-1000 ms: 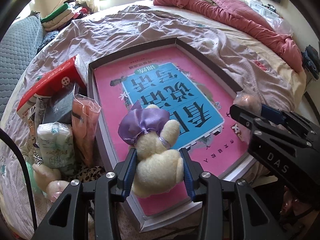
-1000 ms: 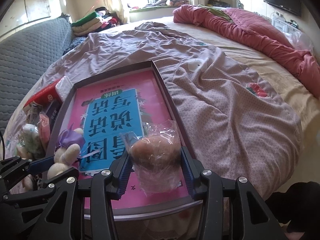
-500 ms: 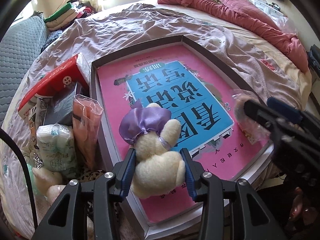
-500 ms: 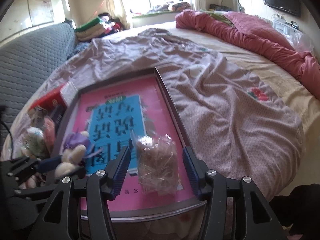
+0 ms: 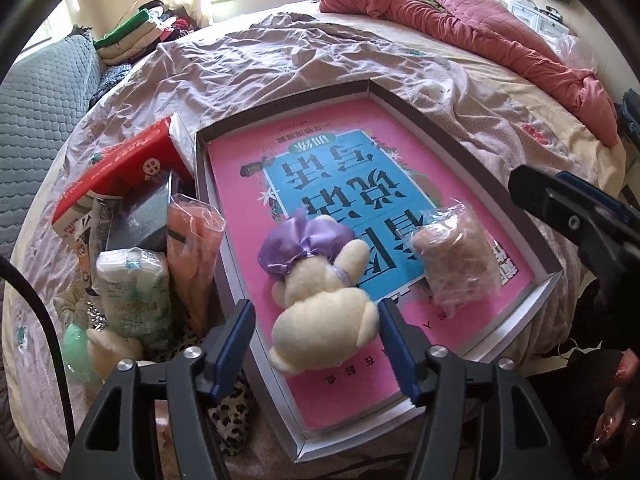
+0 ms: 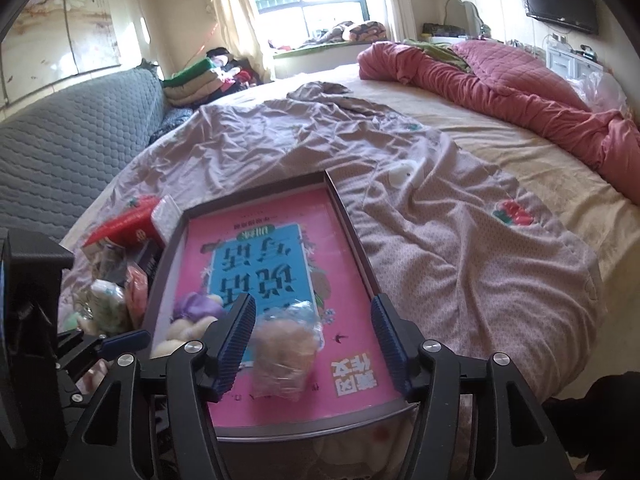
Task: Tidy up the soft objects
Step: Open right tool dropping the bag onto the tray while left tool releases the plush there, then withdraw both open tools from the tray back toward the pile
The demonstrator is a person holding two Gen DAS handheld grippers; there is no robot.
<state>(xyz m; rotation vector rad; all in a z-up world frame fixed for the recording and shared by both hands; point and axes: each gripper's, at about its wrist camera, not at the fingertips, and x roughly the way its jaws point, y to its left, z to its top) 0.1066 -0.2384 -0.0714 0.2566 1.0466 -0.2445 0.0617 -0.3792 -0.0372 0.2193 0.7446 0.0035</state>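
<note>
Two soft toys: cream plush (image 5: 320, 292) with purple bow, plastic-bagged one (image 5: 456, 256).

- Cream plush toy (image 5: 324, 300) with a purple bow lies flat in the tray (image 5: 554, 270), near its front-left corner.
- Brown plush in a clear bag (image 5: 456, 258) lies beside it, toward the tray's front-right corner.

In the tray (image 5: 404, 98) on the bed (image 5: 280, 52), the plush rabbit (image 5: 320, 300) lies left of the bagged toy (image 5: 456, 256); packets (image 5: 132, 292) crowd the tray's left.
</note>
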